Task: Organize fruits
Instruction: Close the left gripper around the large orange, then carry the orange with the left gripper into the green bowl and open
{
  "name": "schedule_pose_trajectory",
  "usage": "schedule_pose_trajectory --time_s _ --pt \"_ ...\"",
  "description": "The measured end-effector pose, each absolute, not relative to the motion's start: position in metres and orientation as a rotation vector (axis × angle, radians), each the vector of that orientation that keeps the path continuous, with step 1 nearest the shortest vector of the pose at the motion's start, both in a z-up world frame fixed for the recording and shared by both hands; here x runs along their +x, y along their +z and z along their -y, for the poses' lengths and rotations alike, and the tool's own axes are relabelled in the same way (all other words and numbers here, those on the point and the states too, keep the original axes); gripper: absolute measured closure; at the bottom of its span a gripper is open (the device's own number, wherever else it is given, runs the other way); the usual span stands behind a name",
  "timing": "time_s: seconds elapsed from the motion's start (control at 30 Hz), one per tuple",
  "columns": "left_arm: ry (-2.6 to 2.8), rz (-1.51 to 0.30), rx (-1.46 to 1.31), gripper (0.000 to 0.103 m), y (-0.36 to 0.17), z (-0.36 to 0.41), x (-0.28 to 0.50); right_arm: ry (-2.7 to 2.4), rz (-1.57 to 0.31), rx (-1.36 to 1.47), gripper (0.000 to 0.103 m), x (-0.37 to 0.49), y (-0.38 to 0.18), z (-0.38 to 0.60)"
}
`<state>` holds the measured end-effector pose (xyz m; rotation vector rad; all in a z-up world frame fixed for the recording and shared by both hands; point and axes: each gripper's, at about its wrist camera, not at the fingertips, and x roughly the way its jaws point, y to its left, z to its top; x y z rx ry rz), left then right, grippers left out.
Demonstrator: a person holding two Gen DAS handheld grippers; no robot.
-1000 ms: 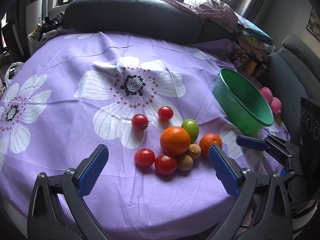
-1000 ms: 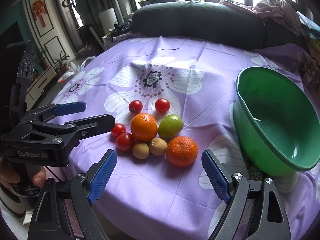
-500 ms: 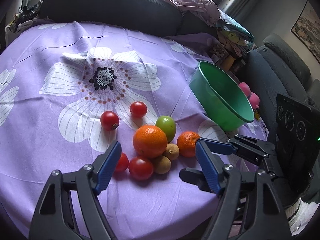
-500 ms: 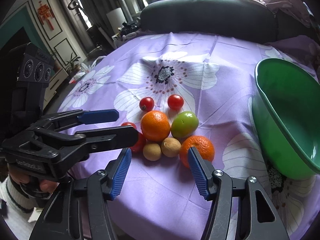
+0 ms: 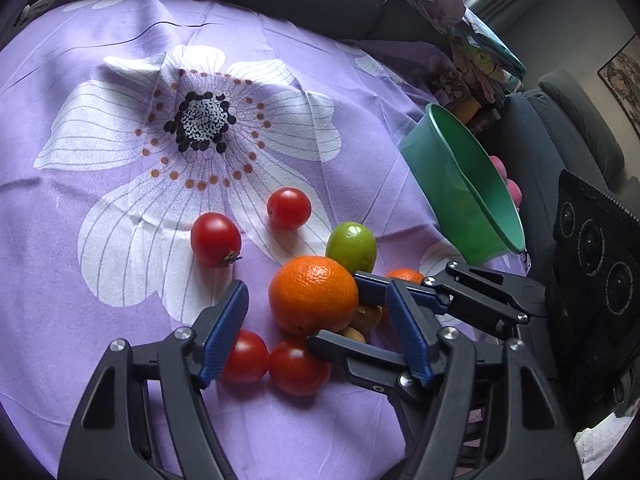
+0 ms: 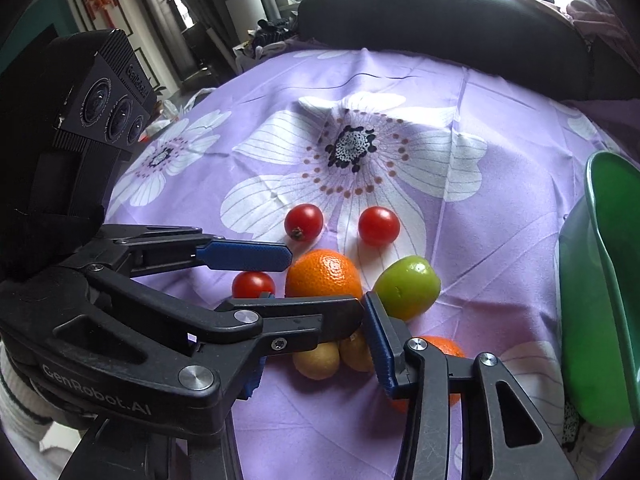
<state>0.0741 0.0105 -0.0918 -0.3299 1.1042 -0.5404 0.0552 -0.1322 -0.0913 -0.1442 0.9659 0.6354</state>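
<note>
Between my left gripper's point(image 5: 316, 334) blue pads, which have just been closing but don't yet touch it, sits the large round orange point(image 5: 313, 295) on the purple flowered cloth point(image 5: 120, 240), nearer this hand than my right.

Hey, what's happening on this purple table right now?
A person works two handheld grippers over a fruit pile on the flowered cloth. The left gripper, jaws just closing, straddles the big orange; the right gripper, also closing, reaches the small brown fruits. Nothing is lifted, and no fruit shows in the green bowl.
</note>
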Motion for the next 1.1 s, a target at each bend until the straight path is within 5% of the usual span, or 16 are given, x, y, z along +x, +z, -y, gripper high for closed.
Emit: schedule_pose_trajectory --time_s 0.07,0.17,1.1 --pt "-0.551 -1.114 -0.358 0.05 -0.094 -0.013 0.075 0.638 -0.97 -0.132 0.063 0.057 -0.093 0.134" --pt "-0.541 -1.112 -0.357 0.056 -0.094 -0.014 0.075 0.645 -0.969 -0.122 0.063 0.058 -0.094 0.136" --pt "-0.676 -0.928 -0.156 0.057 -0.015 0.077 0.083 0.513 -0.737 -0.008 0.064 0.034 -0.025 0.212"
